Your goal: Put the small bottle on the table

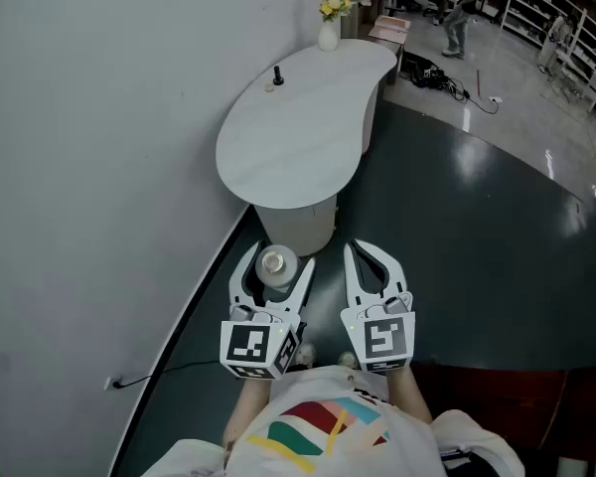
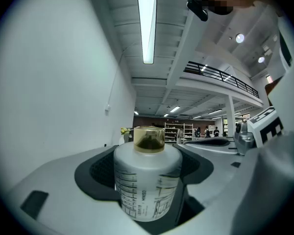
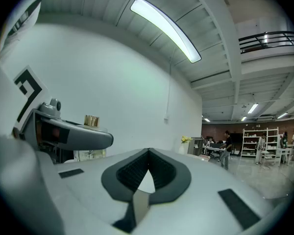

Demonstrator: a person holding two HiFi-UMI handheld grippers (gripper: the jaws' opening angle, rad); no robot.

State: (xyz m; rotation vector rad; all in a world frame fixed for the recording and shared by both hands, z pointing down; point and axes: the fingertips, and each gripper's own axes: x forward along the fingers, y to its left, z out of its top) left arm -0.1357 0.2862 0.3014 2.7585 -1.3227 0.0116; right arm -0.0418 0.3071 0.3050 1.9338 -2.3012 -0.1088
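A small frosted white bottle [image 1: 276, 263] with a gold cap stands upright between the jaws of my left gripper [image 1: 278, 256], which is shut on its body. The left gripper view shows the bottle [image 2: 147, 180] close up, filling the gap of the left gripper [image 2: 148, 151]. My right gripper [image 1: 366, 251] hovers just to the right, shut with nothing in it; its tips meet in the right gripper view [image 3: 148, 152]. The bottle's gold cap [image 3: 91, 121] shows there at the left. The white kidney-shaped table [image 1: 298, 137] lies ahead, beyond both grippers.
A small dark object [image 1: 276, 76] and a white vase with yellow flowers [image 1: 329, 30] stand at the table's far end. A white wall runs along the left. A cable [image 1: 159, 371] lies on the dark glossy floor. Shelves and people are far back right.
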